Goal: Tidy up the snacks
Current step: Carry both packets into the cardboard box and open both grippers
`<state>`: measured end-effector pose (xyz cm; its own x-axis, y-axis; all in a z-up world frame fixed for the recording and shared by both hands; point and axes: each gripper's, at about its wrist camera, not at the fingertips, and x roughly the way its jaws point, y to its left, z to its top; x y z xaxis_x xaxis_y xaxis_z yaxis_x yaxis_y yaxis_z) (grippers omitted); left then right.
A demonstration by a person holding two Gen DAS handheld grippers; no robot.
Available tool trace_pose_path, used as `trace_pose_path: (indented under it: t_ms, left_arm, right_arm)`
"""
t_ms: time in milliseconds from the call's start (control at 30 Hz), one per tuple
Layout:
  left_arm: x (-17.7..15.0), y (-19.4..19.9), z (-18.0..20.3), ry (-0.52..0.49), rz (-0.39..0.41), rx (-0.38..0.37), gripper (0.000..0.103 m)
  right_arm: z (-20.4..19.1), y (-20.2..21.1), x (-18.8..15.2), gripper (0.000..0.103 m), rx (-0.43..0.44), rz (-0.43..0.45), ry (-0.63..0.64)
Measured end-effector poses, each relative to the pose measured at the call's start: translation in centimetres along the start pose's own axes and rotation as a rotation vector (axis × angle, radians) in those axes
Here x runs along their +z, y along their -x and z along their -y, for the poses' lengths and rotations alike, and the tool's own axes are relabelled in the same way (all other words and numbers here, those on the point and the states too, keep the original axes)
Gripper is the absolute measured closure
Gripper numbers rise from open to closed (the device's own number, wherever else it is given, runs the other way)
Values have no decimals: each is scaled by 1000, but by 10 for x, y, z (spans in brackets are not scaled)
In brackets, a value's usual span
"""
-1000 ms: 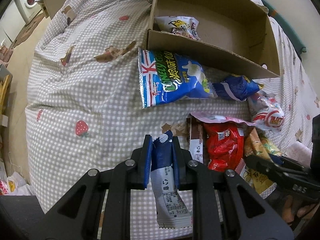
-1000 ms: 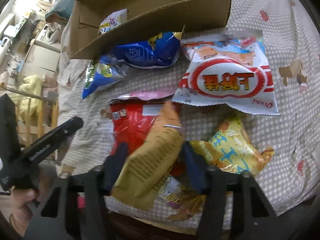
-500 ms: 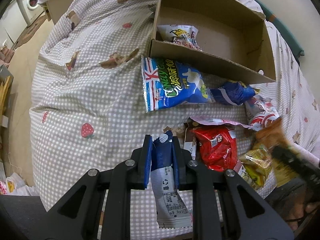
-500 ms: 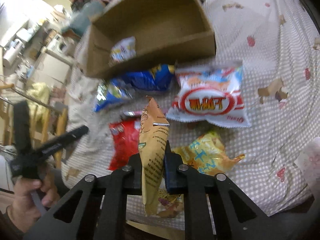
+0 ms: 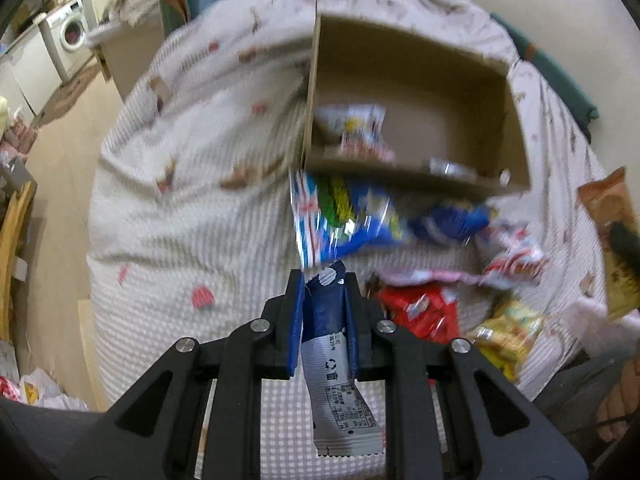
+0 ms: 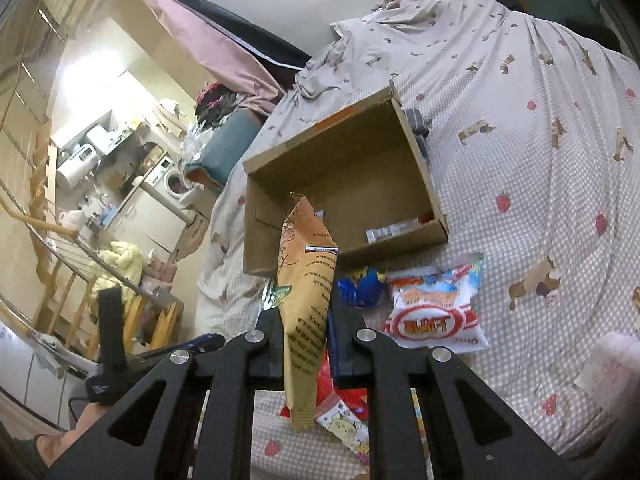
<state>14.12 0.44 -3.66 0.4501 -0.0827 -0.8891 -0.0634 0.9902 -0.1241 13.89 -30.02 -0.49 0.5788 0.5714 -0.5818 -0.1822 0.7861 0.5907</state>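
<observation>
My left gripper is shut on a blue and grey snack packet, held above the checked bedspread. My right gripper is shut on a tan snack bag, held upright in the air in front of the open cardboard box. The tan bag also shows at the right edge of the left wrist view. The box holds a white snack bag and a small silver packet. Loose snacks lie before the box: a blue bag, a red bag, a yellow bag, a white and red bag.
The bed has a checked cover with strawberry prints. A washing machine and floor lie to the left. A wooden stair rail and kitchen clutter stand at the far left of the right wrist view. The left wrist view is motion-blurred.
My right gripper closed on the tan bag and lifted it up off the pile, rising well above the bed. My left gripper rose and drew back with its packet still held.
</observation>
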Motion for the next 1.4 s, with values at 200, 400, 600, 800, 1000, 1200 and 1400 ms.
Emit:
trace_pose_path:
  t_ms: [200, 400, 600, 800, 1000, 1200, 1400]
  left_arm:
    - [42, 31, 12, -46, 116, -9, 88]
    - [77, 28, 23, -77, 147, -9, 88]
    - [106, 7, 42, -118, 144, -3, 88]
    - [135, -20, 53, -122, 167, 11, 88]
    - [147, -45, 62, -153, 199, 22, 88]
    - [149, -73, 70, -186, 185, 17, 88]
    - [154, -86, 65, -169, 181, 29, 87]
  right_arm:
    - [2, -7, 18, 89, 21, 15, -11]
    - [2, -27, 36, 89, 33, -7, -10]
    - [2, -50, 61, 89, 20, -12, 1]
    - [8, -76, 86, 89, -9, -18, 22]
    - [23, -107, 105, 89, -40, -39, 18]
    - [35, -130, 106, 89, -71, -81, 8]
    - [42, -141, 100, 89, -81, -119, -8]
